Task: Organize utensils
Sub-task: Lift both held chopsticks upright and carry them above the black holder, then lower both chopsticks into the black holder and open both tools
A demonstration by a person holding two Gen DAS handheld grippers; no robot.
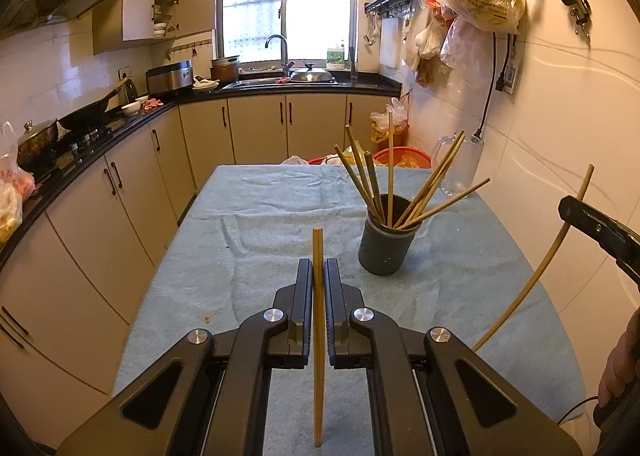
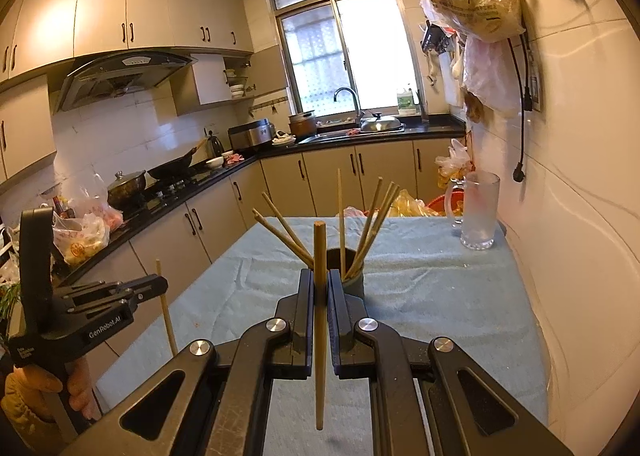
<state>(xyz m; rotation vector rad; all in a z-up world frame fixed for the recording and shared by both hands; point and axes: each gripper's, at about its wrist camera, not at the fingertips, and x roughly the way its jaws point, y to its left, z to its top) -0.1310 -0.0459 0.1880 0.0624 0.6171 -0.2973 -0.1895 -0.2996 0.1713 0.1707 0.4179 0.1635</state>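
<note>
Kitchen cabinets and a black counter ring a table draped in a pale blue towel (image 1: 248,240), where a dark grey utensil holder (image 1: 387,246) stands bristling with bamboo chopsticks (image 1: 424,191). Each gripper is clamped on one more: the left gripper (image 1: 318,276) pinches a chopstick (image 1: 318,356) upright near mid-length, the right gripper (image 2: 320,288) likewise grips its chopstick (image 2: 320,336). Both sticks look light, stiff and smooth (apt to swivel), so a grip near the middle seems wisest before tipping them into the holder.

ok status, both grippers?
Left gripper shut on chopstick. Right gripper shut on second chopstick. Holder upright on table, path open.
</note>
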